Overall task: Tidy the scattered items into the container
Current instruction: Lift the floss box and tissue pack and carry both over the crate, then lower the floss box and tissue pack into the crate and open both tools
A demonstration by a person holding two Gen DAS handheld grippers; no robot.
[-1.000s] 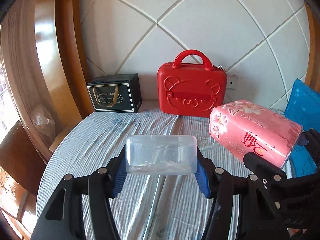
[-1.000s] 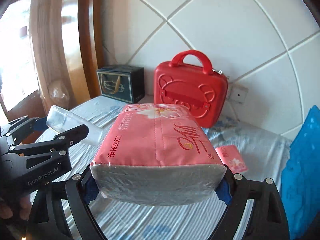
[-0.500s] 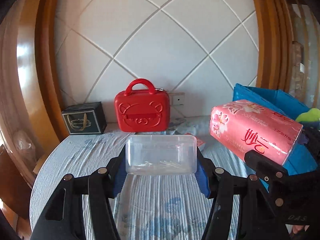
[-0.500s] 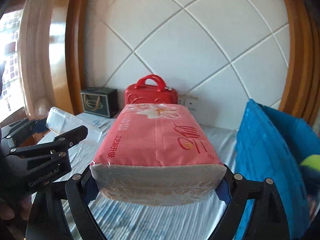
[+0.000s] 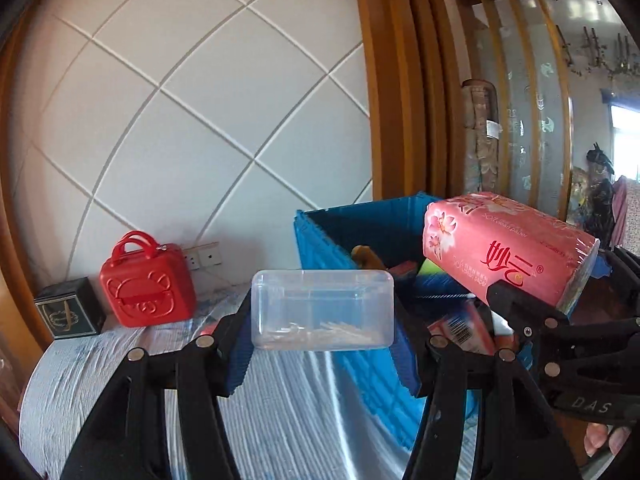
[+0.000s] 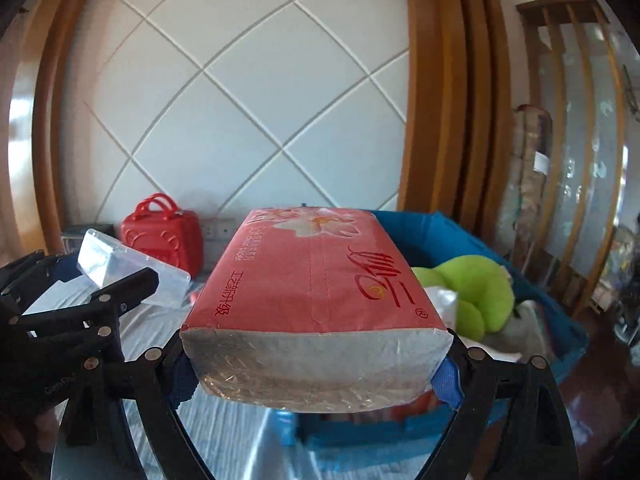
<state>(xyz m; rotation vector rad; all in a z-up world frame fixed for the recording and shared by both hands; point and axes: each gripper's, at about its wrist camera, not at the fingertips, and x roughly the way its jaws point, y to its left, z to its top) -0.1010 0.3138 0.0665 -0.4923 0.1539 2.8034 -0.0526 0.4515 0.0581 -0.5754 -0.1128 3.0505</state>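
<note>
Both grippers loaded and up beside the blue container, one item clamped in each.

The left gripper is clamped on the clear plastic box, thin pale sticks lying in its bottom, just left of the blue container on the striped worktop. The right gripper pinches the pink tissue pack across its width, over the container's near edge. The left view alone looks into the container: a barcoded red packet and a yellowish thing too hidden to name. The right view alone shows the green plush toy inside. The red case and dark gift box sit far left by the wall. The pack hides most of the container's floor, and a few fingertips peek in at the left view's lower right.
</note>
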